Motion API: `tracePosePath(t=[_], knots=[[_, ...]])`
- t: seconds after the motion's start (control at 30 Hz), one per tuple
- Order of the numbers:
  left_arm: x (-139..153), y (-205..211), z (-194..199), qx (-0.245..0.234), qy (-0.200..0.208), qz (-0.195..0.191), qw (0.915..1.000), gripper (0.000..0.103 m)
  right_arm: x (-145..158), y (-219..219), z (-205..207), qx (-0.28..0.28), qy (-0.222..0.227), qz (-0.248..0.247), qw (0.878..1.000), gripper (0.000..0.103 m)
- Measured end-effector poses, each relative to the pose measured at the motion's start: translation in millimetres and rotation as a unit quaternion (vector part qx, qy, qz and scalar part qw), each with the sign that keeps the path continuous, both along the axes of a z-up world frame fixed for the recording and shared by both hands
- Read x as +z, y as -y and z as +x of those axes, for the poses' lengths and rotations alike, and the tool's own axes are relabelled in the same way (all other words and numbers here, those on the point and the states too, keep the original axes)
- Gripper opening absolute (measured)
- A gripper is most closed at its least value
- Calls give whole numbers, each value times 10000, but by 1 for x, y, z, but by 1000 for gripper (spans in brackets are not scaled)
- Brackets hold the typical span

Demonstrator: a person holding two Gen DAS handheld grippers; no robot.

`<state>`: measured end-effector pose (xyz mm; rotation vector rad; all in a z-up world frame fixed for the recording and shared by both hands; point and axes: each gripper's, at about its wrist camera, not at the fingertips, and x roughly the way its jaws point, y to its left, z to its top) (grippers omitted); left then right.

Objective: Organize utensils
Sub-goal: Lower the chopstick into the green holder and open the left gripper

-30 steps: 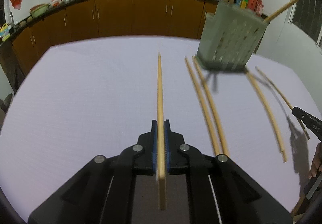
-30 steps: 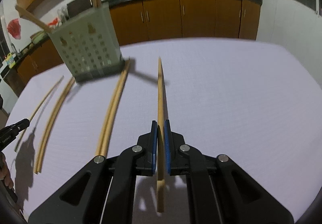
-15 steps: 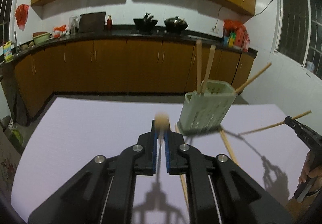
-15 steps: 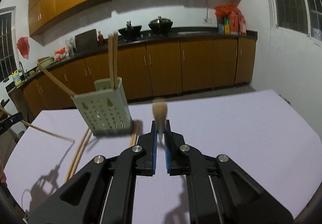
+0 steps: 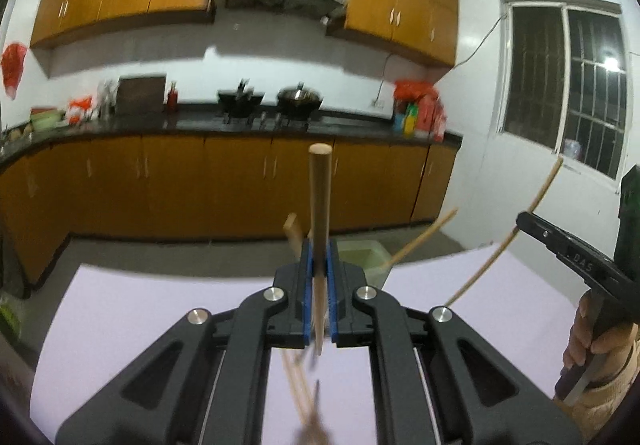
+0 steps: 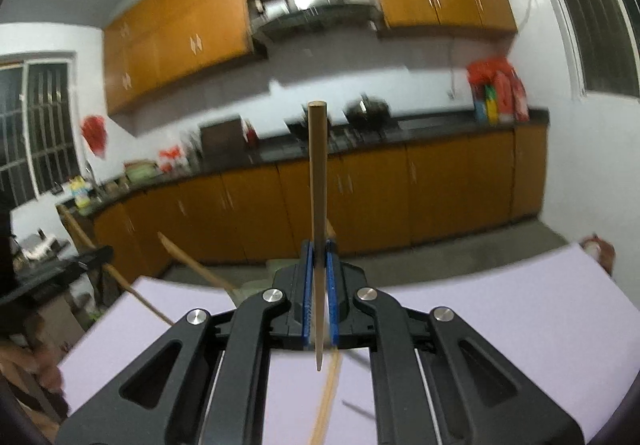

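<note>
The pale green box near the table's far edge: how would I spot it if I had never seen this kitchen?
Start at the lilac table below the orange cabinets. Just beyond the left gripper and the chopstick it clamps sits the pale green utensil holder. It is the only box-shaped thing there, with a wooden stick leaning out of it.

- Left camera sits right behind the left tongs (image 5: 319, 265), looking along them toward the kitchen cabinets (image 5: 224, 185);
- Right camera does likewise behind the right tongs (image 6: 319, 269); both see the purple table (image 6: 500, 309).
</note>
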<state>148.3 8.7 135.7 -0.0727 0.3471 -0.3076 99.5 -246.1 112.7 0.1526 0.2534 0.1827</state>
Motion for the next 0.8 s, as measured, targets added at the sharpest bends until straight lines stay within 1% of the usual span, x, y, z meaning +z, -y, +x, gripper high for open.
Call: tracePosePath(t=[0.07,0.13,0.2,0.27,0.3,0.33,0.37,0.5,0.63,0.7,0.77,0.8], knots=[[14,10,4,17,263,-36,9996,7,19,-7,-1,19,379,20,9993,7],[28,20,11,96,552,-84,9984,7,32,-15,4,-28,694,0,9976,7],[37,29,19,168,709,-192,9972,7,37,-22,16,-61,889,18,9960,7],[39,38,32,339,906,-170,9952,7,33,-27,30,-91,958,6,9954,7],[38,39,34,369,928,-167,9949,7,30,-29,35,-101,969,-15,9952,7],[33,42,42,400,907,-167,9949,7,24,-33,47,-103,936,-50,9955,7],[27,45,50,411,828,-166,9956,7,19,-34,50,-92,899,-61,9959,7],[0,44,73,451,491,-161,9976,7,-10,-41,79,-35,456,-118,9989,7],[-24,40,89,364,120,-311,9988,8,-29,-46,88,64,114,-152,9998,8],[-29,35,90,328,55,-342,9989,8,-32,-47,90,59,8,-159,9999,8],[-30,34,88,306,67,-342,9989,10,-33,-47,88,101,-66,-133,9998,10],[-28,34,86,289,90,-338,9990,13,-32,-47,87,106,-83,-130,9998,14]])
